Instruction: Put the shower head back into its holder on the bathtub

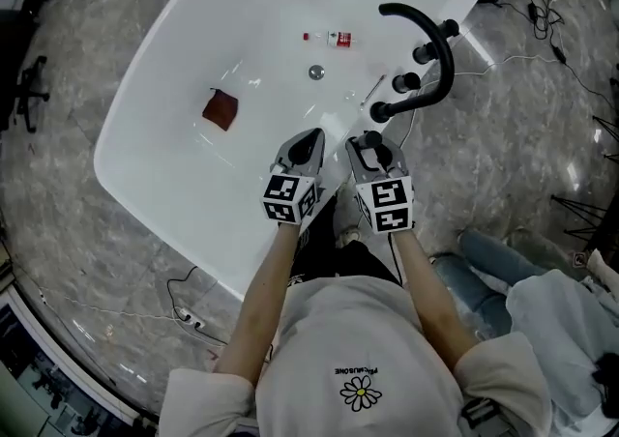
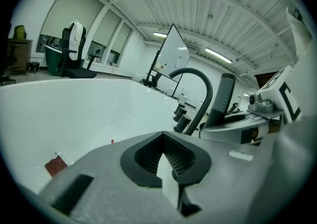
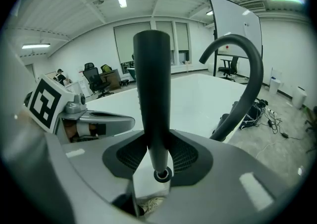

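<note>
My right gripper (image 1: 370,145) is shut on the dark shower head (image 3: 152,99), which stands upright between its pads (image 3: 185,156). It hovers at the white bathtub's near rim (image 1: 242,261), just short of the black arched faucet (image 1: 440,43) and the two black knobs (image 1: 406,82) on the right rim. I cannot make out the holder itself. My left gripper (image 1: 305,150) is beside it on the left, shut with nothing between its jaws, as the left gripper view (image 2: 166,161) shows. That view also takes in the shower head (image 2: 223,99) and the faucet (image 2: 198,94).
Inside the tub lie a red-brown pad (image 1: 221,109), a small bottle with a red label (image 1: 334,39) and the drain (image 1: 316,72). Cables (image 1: 542,10) run over the marble floor to the right. Office chairs (image 1: 29,87) stand at the left.
</note>
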`<state>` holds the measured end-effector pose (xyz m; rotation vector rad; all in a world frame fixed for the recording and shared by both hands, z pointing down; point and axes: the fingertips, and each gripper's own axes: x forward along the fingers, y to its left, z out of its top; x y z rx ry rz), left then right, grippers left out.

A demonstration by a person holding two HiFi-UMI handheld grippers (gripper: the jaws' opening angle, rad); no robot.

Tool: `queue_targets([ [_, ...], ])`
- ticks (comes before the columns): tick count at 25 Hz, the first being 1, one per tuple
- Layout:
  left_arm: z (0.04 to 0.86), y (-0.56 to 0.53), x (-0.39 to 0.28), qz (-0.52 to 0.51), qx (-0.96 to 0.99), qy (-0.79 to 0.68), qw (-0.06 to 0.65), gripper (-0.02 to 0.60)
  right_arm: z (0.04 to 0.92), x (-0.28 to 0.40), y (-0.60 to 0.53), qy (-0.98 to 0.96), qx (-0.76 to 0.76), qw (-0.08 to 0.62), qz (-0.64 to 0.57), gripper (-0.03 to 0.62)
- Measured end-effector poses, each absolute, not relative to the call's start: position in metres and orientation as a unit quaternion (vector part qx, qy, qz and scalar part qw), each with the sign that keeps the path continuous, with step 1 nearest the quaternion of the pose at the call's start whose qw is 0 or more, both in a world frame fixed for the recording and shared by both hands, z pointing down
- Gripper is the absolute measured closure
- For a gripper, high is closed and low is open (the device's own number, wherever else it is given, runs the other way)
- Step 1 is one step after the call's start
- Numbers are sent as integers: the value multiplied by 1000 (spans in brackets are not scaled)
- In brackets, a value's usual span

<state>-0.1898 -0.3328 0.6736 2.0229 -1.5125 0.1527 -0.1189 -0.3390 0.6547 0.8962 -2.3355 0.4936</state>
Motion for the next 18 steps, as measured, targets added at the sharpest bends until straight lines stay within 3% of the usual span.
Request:
queue_targets([
  [18, 697, -341, -163, 74, 777, -530, 330, 581, 716, -118, -320, -866, 310, 347, 181, 454],
])
